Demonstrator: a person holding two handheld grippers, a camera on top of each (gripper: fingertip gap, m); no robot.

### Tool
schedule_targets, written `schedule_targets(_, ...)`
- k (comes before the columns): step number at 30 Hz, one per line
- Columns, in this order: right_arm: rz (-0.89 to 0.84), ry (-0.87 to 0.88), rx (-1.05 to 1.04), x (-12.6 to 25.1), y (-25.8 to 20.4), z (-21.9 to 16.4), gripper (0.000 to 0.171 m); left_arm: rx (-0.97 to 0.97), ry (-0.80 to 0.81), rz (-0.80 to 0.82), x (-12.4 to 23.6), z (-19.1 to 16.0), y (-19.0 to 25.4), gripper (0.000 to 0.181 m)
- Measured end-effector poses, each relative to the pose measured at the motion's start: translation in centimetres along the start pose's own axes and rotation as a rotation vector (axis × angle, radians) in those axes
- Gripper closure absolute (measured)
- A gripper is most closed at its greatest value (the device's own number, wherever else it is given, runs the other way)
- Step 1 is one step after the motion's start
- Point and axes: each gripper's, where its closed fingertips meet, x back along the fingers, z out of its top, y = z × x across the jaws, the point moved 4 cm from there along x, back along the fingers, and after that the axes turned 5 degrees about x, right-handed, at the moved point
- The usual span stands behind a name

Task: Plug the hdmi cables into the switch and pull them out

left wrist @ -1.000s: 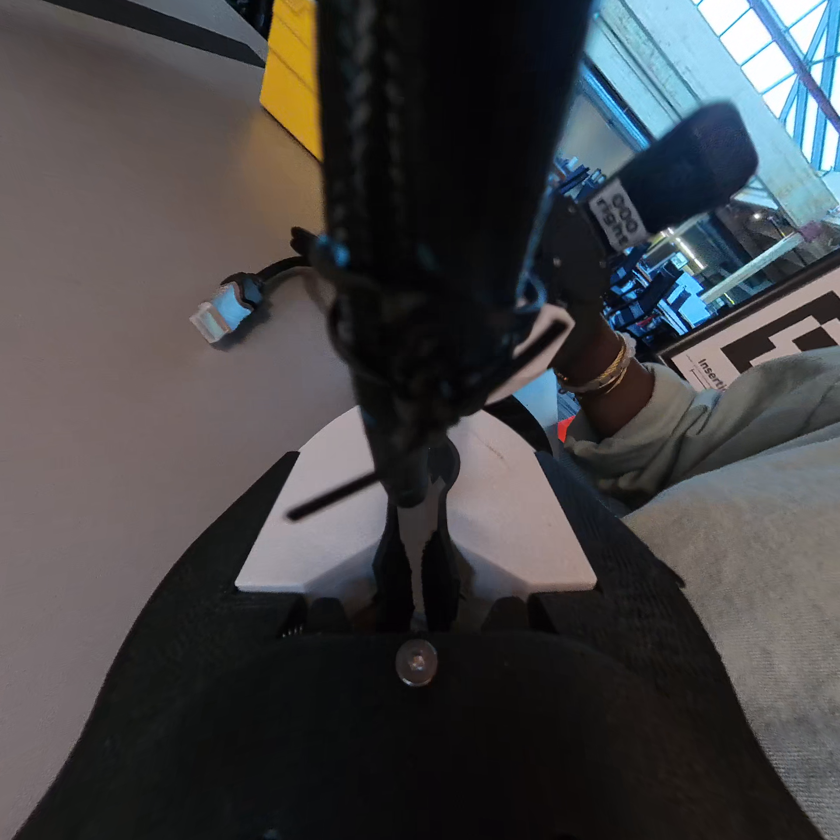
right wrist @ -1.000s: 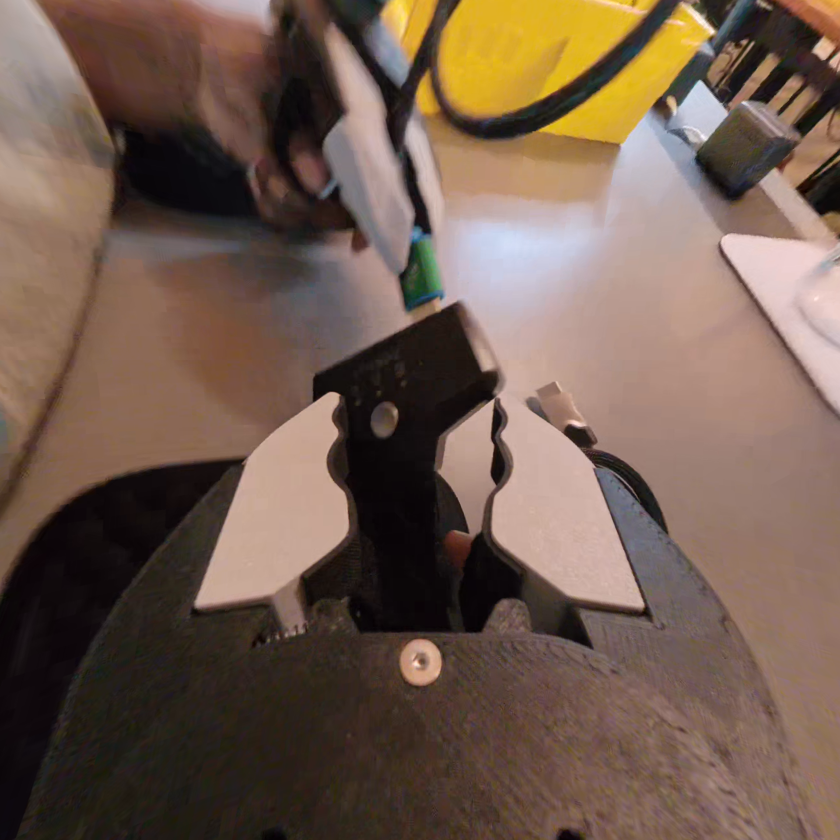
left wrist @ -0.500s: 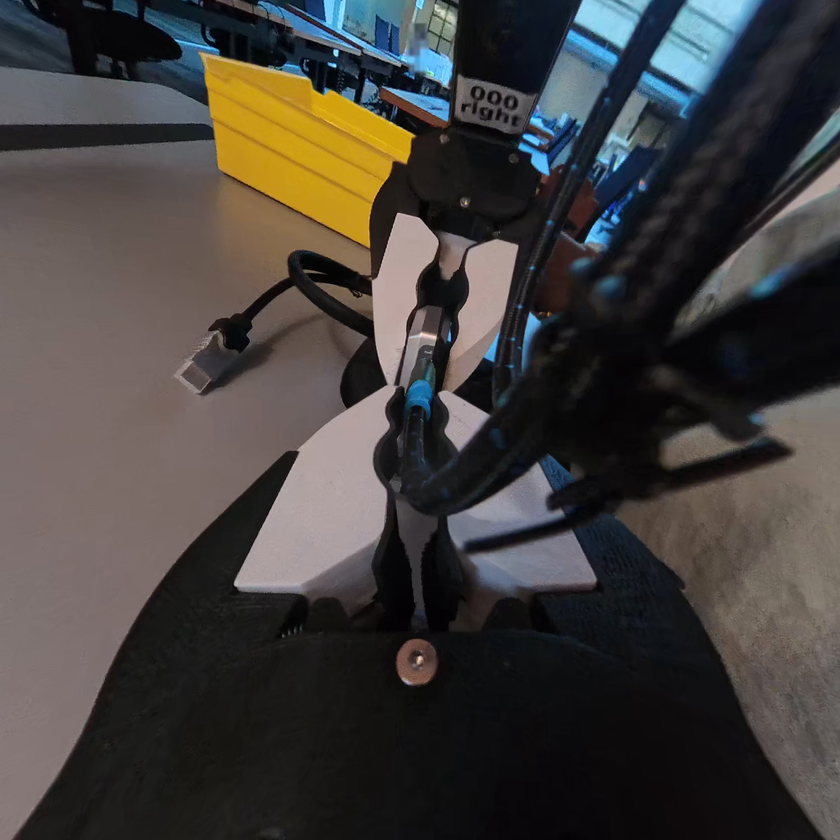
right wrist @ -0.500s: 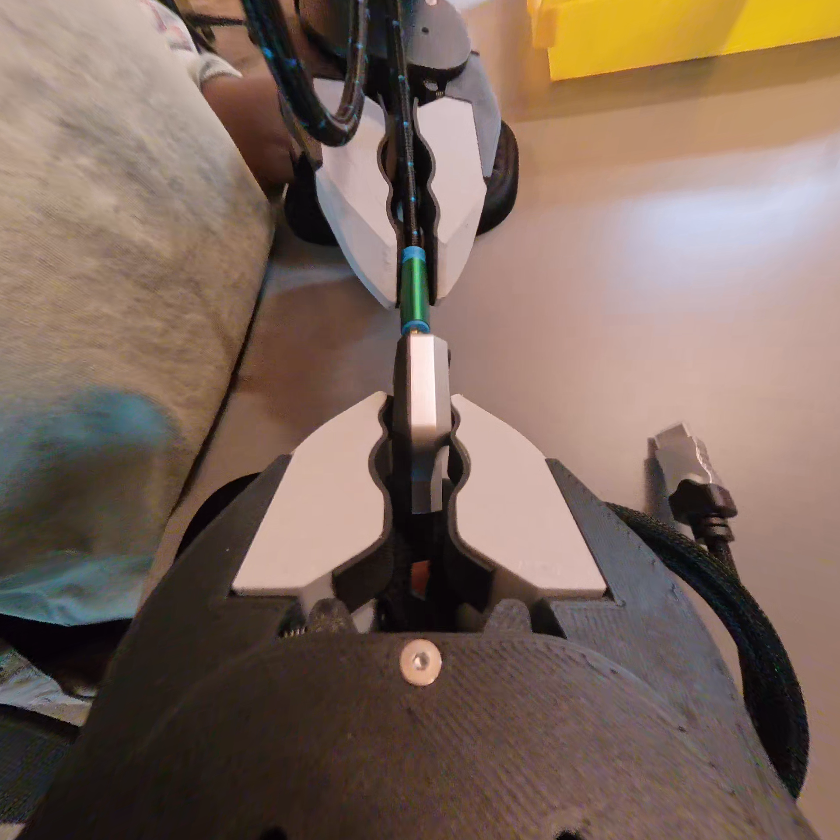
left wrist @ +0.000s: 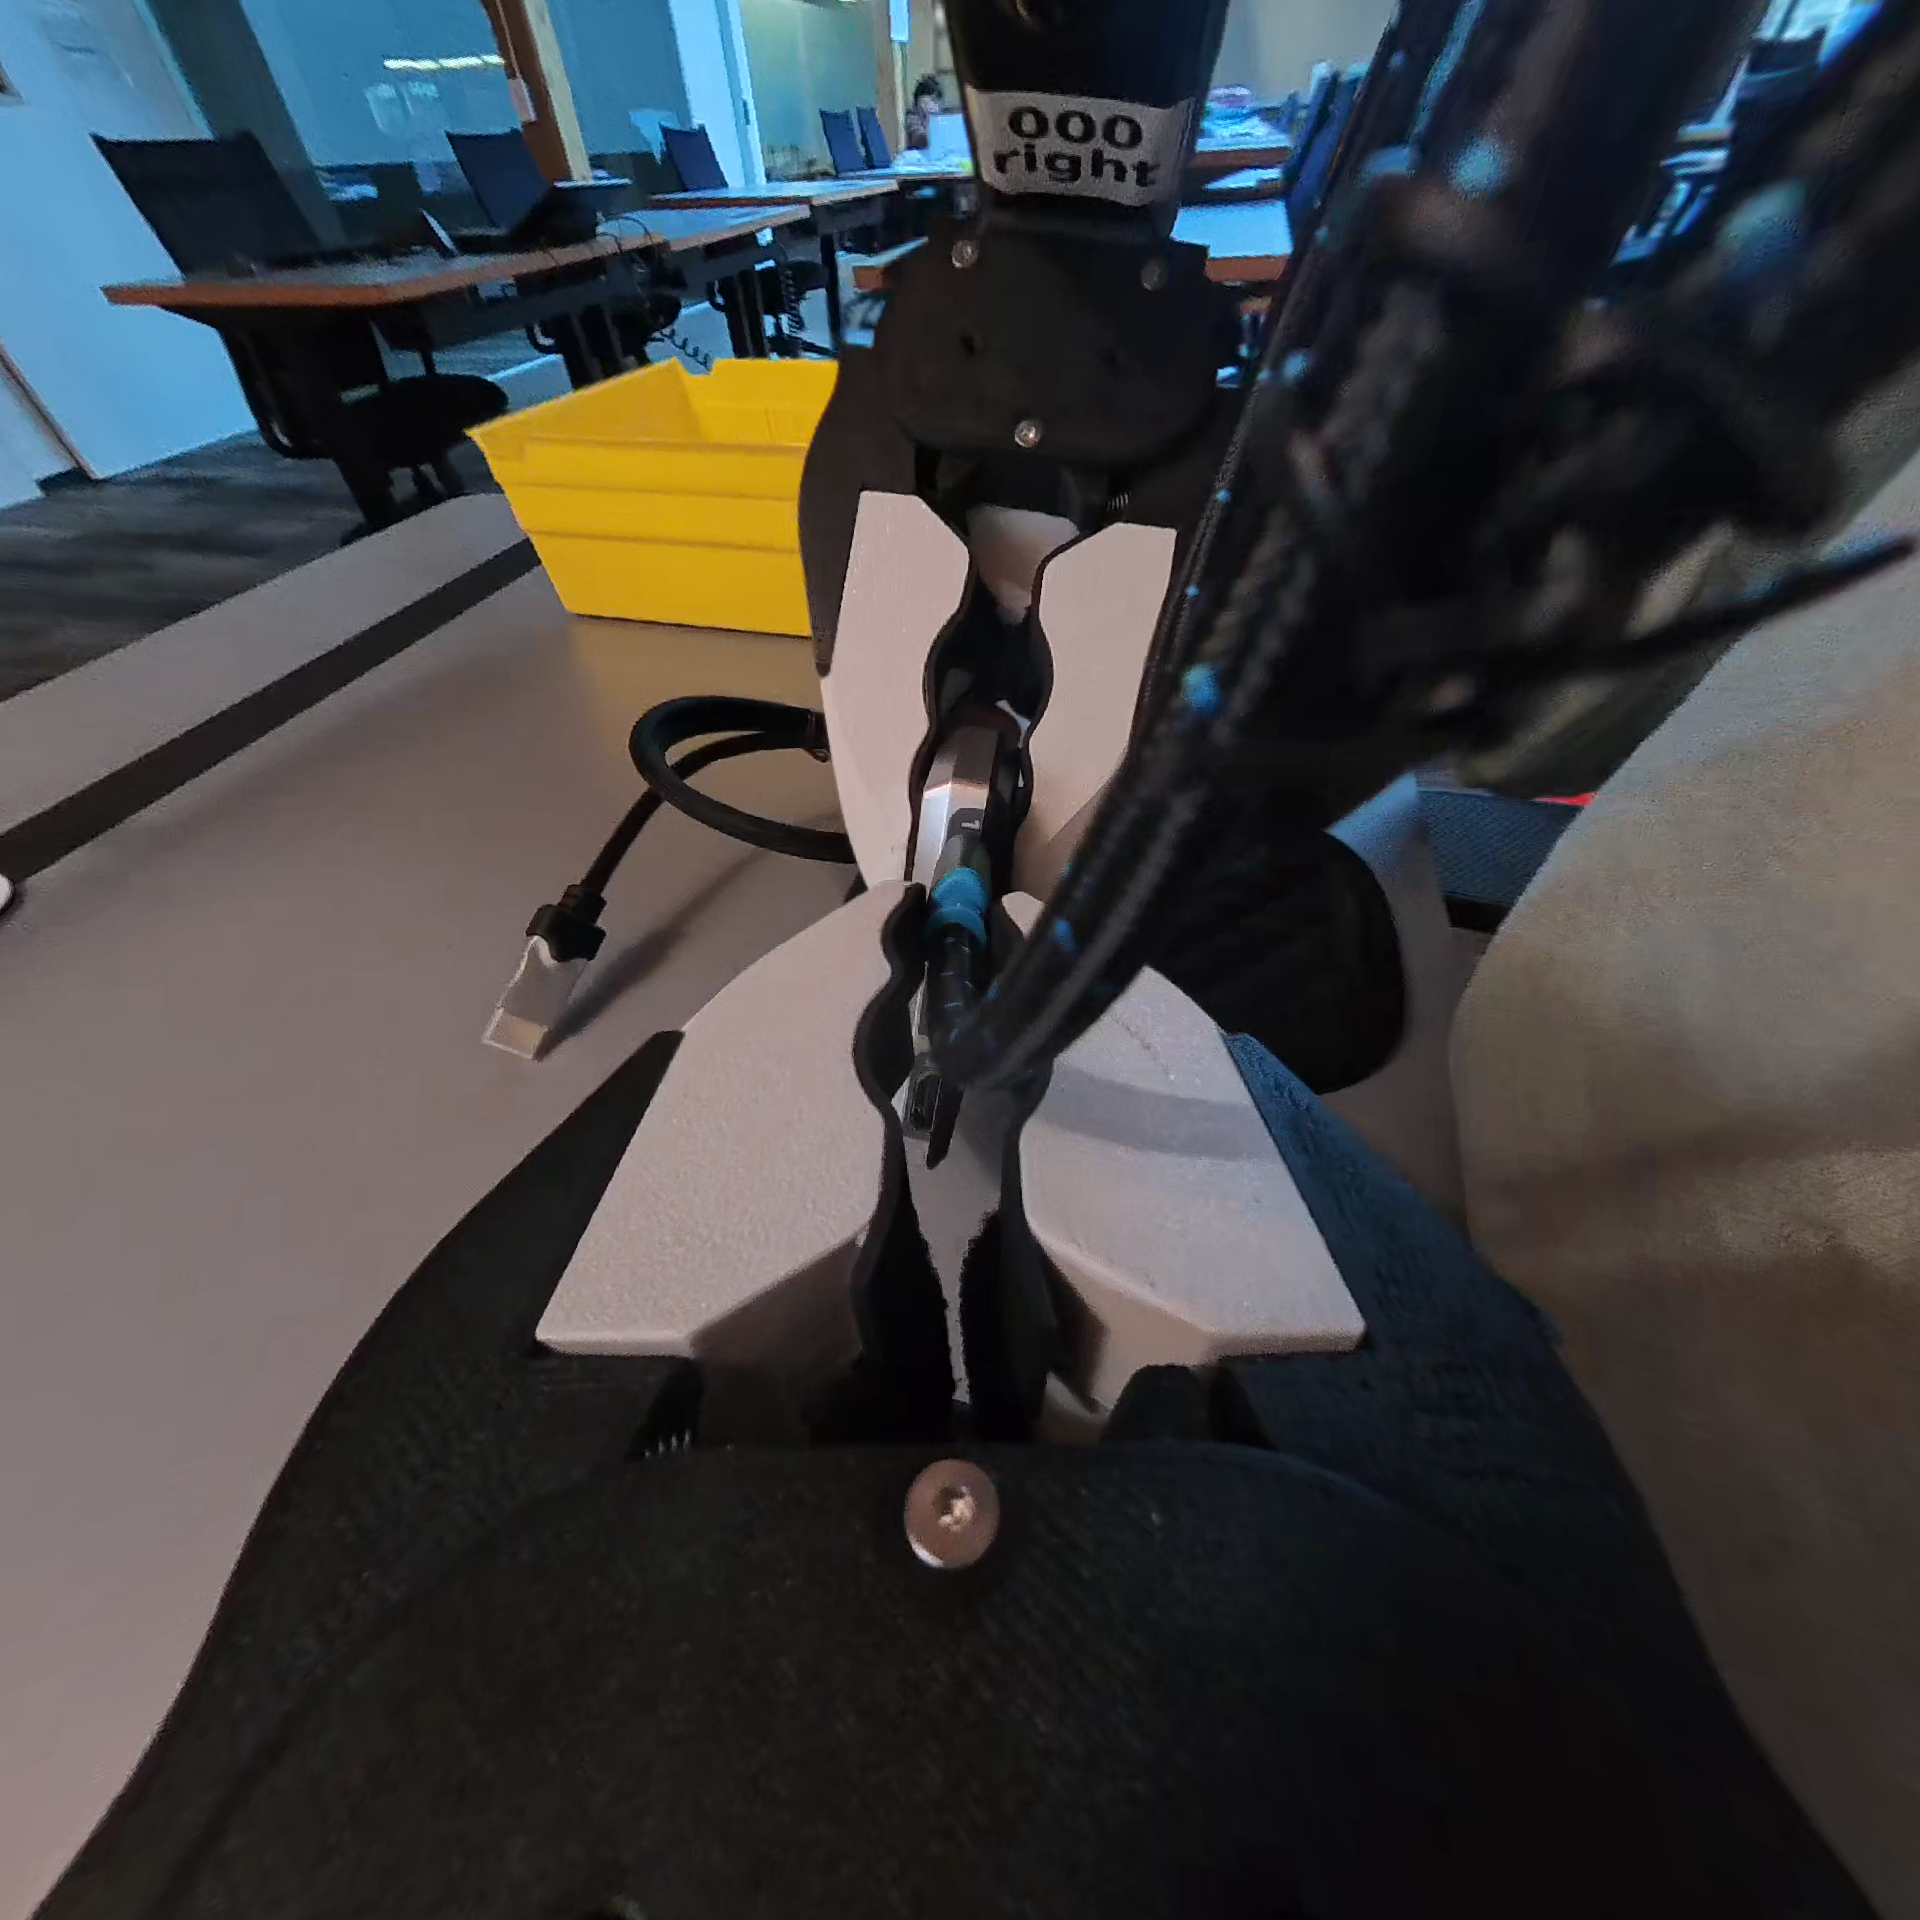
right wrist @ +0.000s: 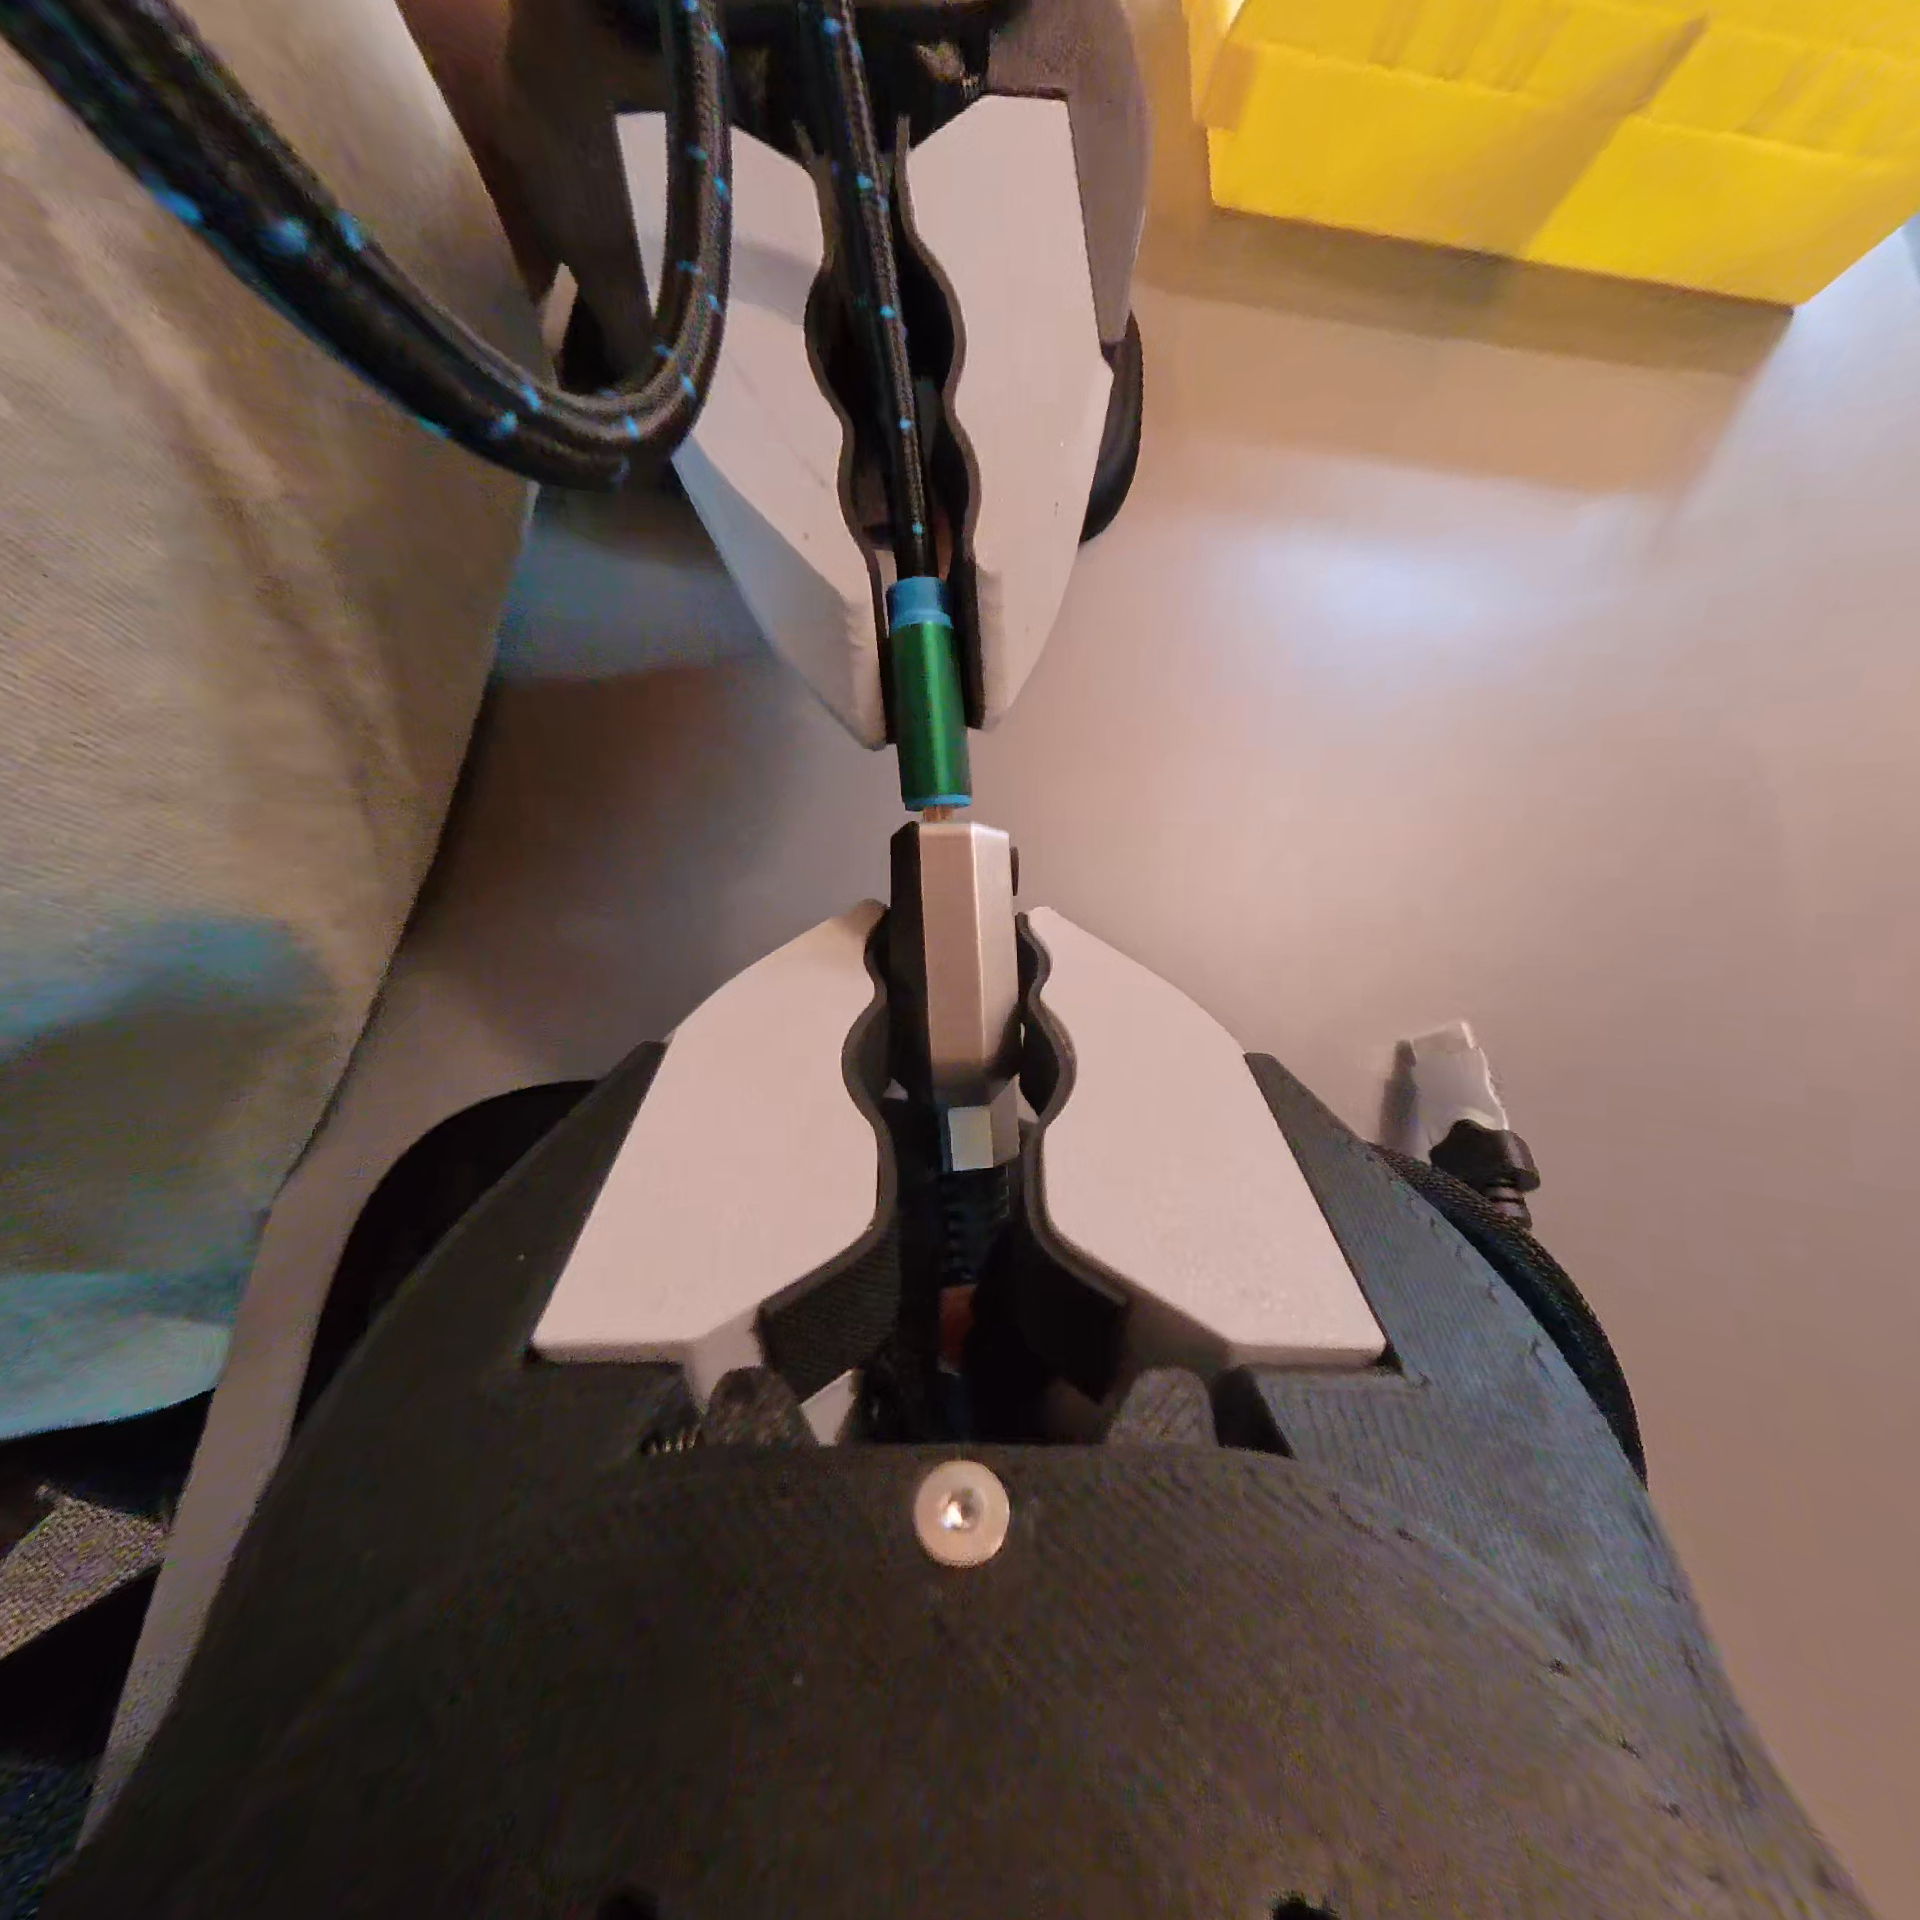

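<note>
My right gripper [right wrist: 956, 914] is shut on the small silver switch [right wrist: 961, 966], whose port end points away from me. My left gripper [right wrist: 930, 727] faces it head-on and is shut on a green HDMI plug [right wrist: 928, 696] with a blue collar. The plug's tip sits at the switch's port, with a thin strip of metal tip showing between them. In the left wrist view my left gripper [left wrist: 951, 904] holds the plug's blue collar [left wrist: 956, 899] in front of the switch [left wrist: 961, 805] held by the right gripper [left wrist: 961, 862]. The plug's black braided cable [right wrist: 582, 343] loops beside it.
A second loose HDMI plug [left wrist: 535, 987] on a black cable lies on the grey table [left wrist: 260, 1039], and it also shows in the right wrist view [right wrist: 1449, 1081]. A yellow bin [left wrist: 665, 509] stands behind. A person's grey clothing [right wrist: 208, 623] is close beside both grippers. My two grippers' fingertips are within a few centimetres of each other.
Both grippers have swung round to face each other head-on. The green plug has lined up with the switch's end, and a thin strip of metal tip now shows between them.
</note>
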Motion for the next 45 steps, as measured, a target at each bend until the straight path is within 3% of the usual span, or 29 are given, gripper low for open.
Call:
schedule_targets(4,0.037,0.096,-0.046,-0.1,-0.3,0.8,0.15,-0.003,-0.056,-0.04,0.0,0.2,0.3,0.168)
schedule_targets(7,0.098,0.28,-0.183,0.5,0.2,1.9,0.15,0.074,-0.016,-0.041,0.0,0.8,-0.7,0.142)
schedule_targets(10,0.132,0.41,-0.33,1.7,1.5,1.9,0.15,0.232,0.022,-0.085,0.8,0.6,-1.6,0.129)
schedule_targets(12,0.196,0.484,-0.408,2.0,1.8,2.3,0.15,0.33,0.002,-0.137,0.7,-0.1,-1.4,0.129)
schedule_targets(15,0.267,0.495,-0.462,1.4,2.0,2.8,0.15,0.4,0.029,-0.182,0.2,-0.4,-0.7,0.161)
schedule_targets(16,0.26,0.49,-0.474,1.3,2.3,2.9,0.15,0.415,0.036,-0.164,0.2,-0.6,-0.9,0.161)
schedule_targets(18,0.195,0.52,-0.474,1.3,3.1,3.2,0.146,0.502,0.095,-0.166,0.5,-0.4,-1.2,0.161)
schedule_targets(21,-0.02,0.561,-0.375,2.0,4.1,3.8,0.103,0.664,0.205,-0.133,1.0,-0.5,-2.3,0.161)
schedule_targets(23,-0.201,0.435,-0.249,1.6,3.9,3.2,0.084,0.736,0.244,-0.101,1.3,-0.8,-3.1,0.161)
schedule_targets(25,-0.357,0.207,-0.087,0.4,3.3,2.2,0.078,0.766,0.259,-0.04,1.3,-1.1,-3.8,0.161)
schedule_targets(29,-0.504,-0.121,-0.051,-2.0,2.6,0.3,0.1,0.779,0.284,0.046,0.9,-1.2,-4.6,0.161)
schedule_targets(31,-0.547,-0.165,-0.069,-2.9,2.8,-0.3,0.111,0.779,0.264,0.01,0.5,-1.0,-4.1,0.161)
schedule_targets(33,-0.642,-0.174,-0.049,-2.7,3.5,-0.6,0.135,0.769,0.242,0.007,0.3,-1.0,-3.7,0.161)
schedule_targets(36,-0.654,-0.039,-0.046,-2.5,3.5,0.0,0.138,0.718,0.268,0.005,0.7,0.0,-3.5,0.16)
schedule_targets(40,-0.682,0.101,-0.057,-1.5,3.5,0.3,0.138,0.527,0.346,0.073,2.7,2.4,-3.6,0.139)
schedule_targets(45,-0.706,0.147,-0.101,0.4,3.6,-0.4,0.138,0.351,0.375,0.337,10.5,4.2,-6.7,0.137)
